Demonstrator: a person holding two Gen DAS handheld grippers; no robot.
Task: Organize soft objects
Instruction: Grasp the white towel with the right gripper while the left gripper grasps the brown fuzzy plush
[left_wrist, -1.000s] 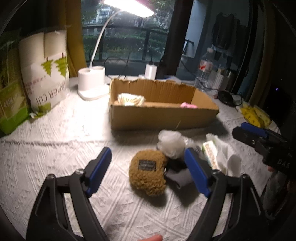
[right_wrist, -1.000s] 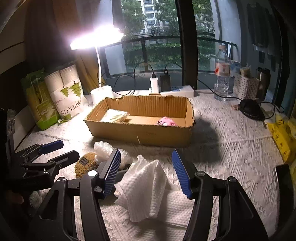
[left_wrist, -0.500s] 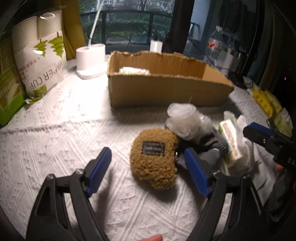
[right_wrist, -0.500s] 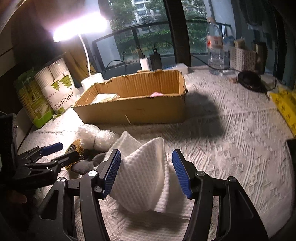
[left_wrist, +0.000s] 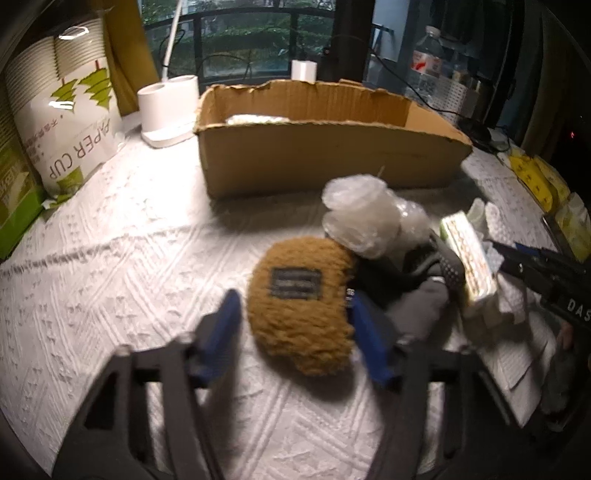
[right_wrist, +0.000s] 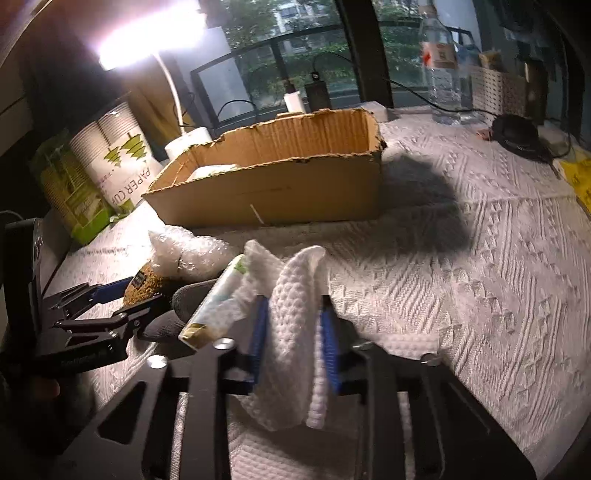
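White cloth (right_wrist: 291, 332) now pinched in R claw (right_wrist: 291, 332); L claw (left_wrist: 291, 328) narrower, straddling plush (left_wrist: 299, 302).

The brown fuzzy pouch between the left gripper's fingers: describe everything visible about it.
The brown fuzzy pouch looks like soft sherpa fleece, rounded and bean-shaped, with a dark rectangular label sewn on top. It lies flat on the white textured tablecloth, in front of the cardboard box. The left gripper brackets it; its right side touches one blue finger, the other finger looks just apart. Crumpled bubble wrap and a dark grey cloth press against its far right edge.
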